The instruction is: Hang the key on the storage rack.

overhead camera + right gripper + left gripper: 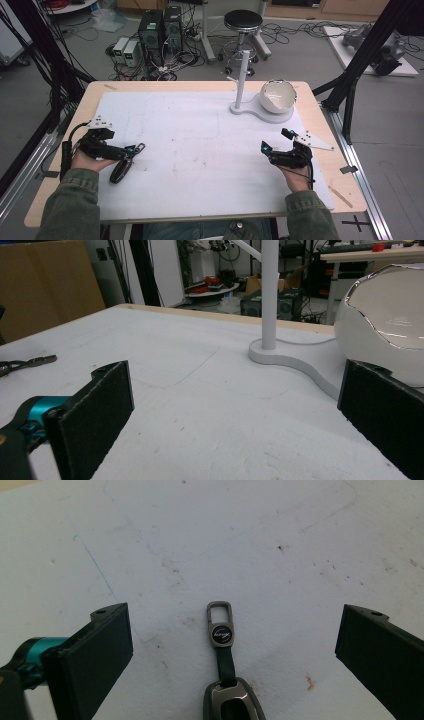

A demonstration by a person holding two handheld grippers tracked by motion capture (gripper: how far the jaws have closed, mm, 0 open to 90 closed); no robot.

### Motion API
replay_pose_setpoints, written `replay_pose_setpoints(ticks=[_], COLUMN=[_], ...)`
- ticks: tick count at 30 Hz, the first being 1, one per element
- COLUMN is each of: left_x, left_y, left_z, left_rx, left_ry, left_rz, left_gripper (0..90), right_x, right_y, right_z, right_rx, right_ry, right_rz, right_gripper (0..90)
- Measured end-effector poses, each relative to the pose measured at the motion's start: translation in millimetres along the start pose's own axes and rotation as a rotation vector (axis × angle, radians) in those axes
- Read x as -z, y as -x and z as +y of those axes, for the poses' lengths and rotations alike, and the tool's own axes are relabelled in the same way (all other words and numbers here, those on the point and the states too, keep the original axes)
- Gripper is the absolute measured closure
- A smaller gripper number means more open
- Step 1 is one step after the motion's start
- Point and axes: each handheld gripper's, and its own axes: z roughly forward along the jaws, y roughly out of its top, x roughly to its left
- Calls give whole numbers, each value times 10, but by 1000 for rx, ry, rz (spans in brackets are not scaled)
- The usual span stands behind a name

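Not much to read here, honestly. The only thing with any lettering is the key fob (231,700) lying on the table: its strap carries a small round badge (220,634), dark with a pale script-like mark across it, sitting just below the metal clip (219,612). It looks like a brand logo, but it's way too tiny and blurry to make out what it says. The other surfaces carry no label, number or sign that can be read.
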Motion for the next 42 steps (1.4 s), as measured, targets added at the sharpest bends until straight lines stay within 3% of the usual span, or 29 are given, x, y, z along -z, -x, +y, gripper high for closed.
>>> replay_pose_setpoints(ticks=[2,8,18,22,25,27,34,38,42], left_x=[-23,-230,-404,-484,-500,-512,-540,-579,-597], left_y=[-11,-68,-72,-43,-15,21,6,5,1], left_z=[12,47,103,76,95,135,156,145,136], left_rx=[-2,-28,-30,-41,-67,-85,-62,-41,-36], left_ry=[-12,-163,-288,-388,-422,-440,-472,-504,-523], left_rz=[-4,-14,-46,-33,-13,23,3,-14,-13], left_gripper=[23,23,47,89,138,176,282,300,382], right_x=[-2,1,-8,-11,-8,3,17,20,20], right_y=[0,3,-18,-25,-25,-20,-19,-21,-22], right_z=[0,-1,-8,-10,-7,-2,-5,-7,-7], right_rx=[3,5,9,13,24,20,12,11,10], right_ry=[0,-1,-18,-23,-14,-5,-8,-9,-10], right_rz=[0,2,14,15,6,-2,-8,-11,-10], right_gripper=[4,4,4,4,4,4,4,4,4])
